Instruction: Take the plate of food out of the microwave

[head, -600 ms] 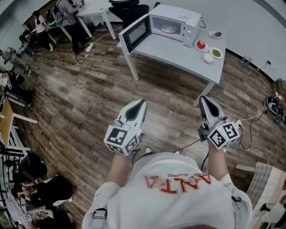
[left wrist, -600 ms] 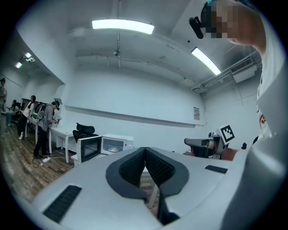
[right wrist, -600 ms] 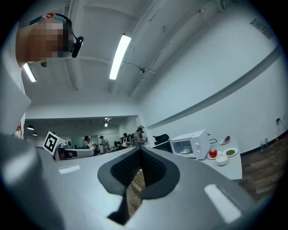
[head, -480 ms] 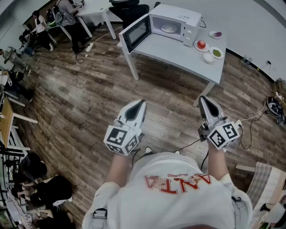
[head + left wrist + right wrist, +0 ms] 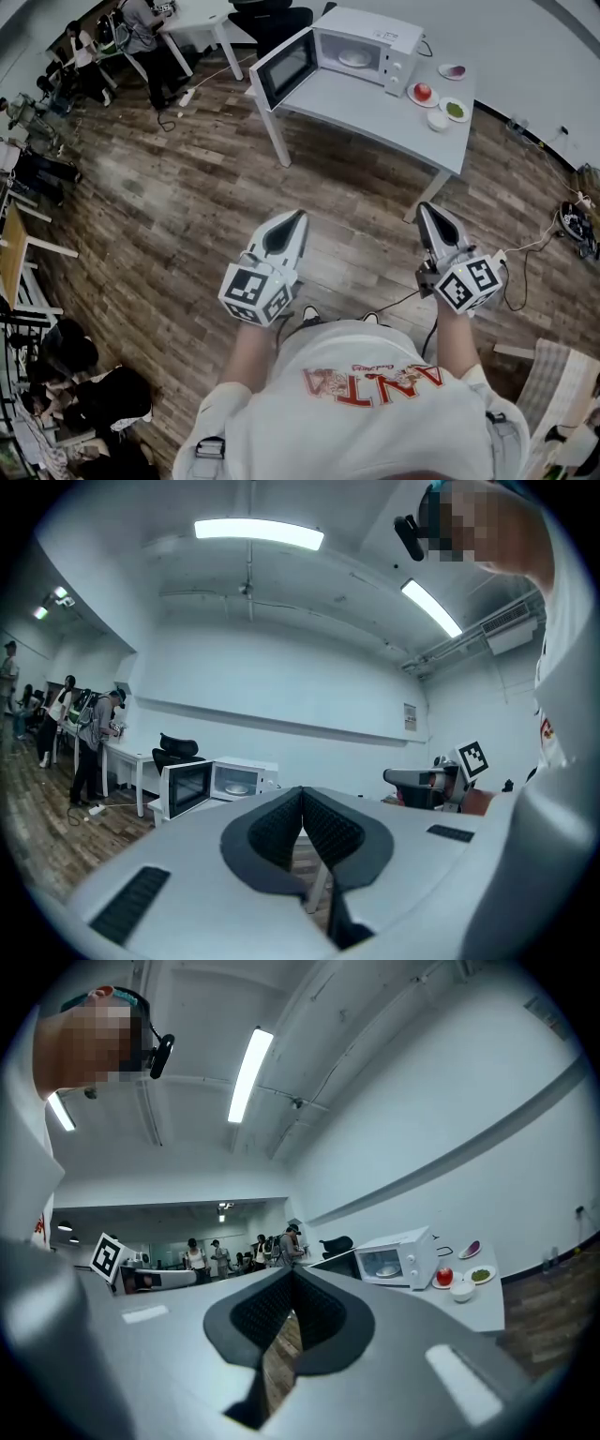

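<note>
Both grippers are held low in front of the person, well short of the counter.
- Left gripper (image 5: 300, 216): jaws closed, pads meeting at the tip, nothing between them.
- Right gripper (image 5: 424, 206): jaws closed as well, nothing held.

Task item: the plate of food (image 5: 354, 59) sits inside the white microwave (image 5: 367, 47), far ahead of both grippers and nearer the right gripper's line than the left's.

Around and in the way:
- The microwave door (image 5: 282, 69) hangs wide open, swung out toward the left gripper's side, past the counter (image 5: 375, 111) edge.
- Wood floor (image 5: 187, 206) lies between the grippers and the counter.
- On the counter beyond the right gripper, just beside the microwave, are a small plate with a red fruit (image 5: 422, 94), a plate with something green (image 5: 454, 111), a white bowl (image 5: 437, 121) and a dish with something purple (image 5: 452, 71).
- A black office chair (image 5: 272, 21) stands behind the counter.
- Cables (image 5: 534, 248) trail over the floor out past the right gripper.
- Several people (image 5: 141, 28) stand at desks far off to the left gripper's side.

Writing:
- Red letters on the person's white shirt (image 5: 370, 382) appear to read ANTA, seen upside down.
- A notice on the wall (image 5: 410, 717) is too small to read.
</note>
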A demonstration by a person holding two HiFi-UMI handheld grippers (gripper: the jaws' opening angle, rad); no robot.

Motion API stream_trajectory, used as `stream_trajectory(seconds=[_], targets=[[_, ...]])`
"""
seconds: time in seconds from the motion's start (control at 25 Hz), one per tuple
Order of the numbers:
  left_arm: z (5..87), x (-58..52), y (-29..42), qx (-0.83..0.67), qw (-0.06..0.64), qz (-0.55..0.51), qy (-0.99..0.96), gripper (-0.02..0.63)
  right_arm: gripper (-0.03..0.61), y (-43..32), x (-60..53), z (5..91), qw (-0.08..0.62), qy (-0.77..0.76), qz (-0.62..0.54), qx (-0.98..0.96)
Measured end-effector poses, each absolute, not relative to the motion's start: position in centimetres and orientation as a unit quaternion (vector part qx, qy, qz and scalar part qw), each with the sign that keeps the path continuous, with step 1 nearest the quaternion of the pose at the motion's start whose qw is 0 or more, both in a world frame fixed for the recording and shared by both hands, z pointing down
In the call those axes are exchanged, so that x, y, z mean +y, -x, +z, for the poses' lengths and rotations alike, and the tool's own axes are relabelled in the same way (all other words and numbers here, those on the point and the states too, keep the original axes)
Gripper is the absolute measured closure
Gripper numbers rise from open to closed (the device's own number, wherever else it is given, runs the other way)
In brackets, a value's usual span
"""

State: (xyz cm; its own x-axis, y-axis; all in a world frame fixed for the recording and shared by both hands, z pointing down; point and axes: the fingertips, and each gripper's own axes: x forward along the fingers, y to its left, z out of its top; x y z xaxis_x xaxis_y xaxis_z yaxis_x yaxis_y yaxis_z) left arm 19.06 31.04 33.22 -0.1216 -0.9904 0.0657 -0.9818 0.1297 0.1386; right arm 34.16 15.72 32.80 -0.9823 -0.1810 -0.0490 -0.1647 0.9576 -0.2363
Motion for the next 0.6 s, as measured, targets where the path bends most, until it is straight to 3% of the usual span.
stream_trajectory(seconds=[0.6], targets=[[33.60, 31.49, -18.25, -0.743, 0.080, -0.035, -0.663, 0.604, 0.575, -33.62, 15.63, 32.91, 0.050, 0.091, -0.160, 0.982]])
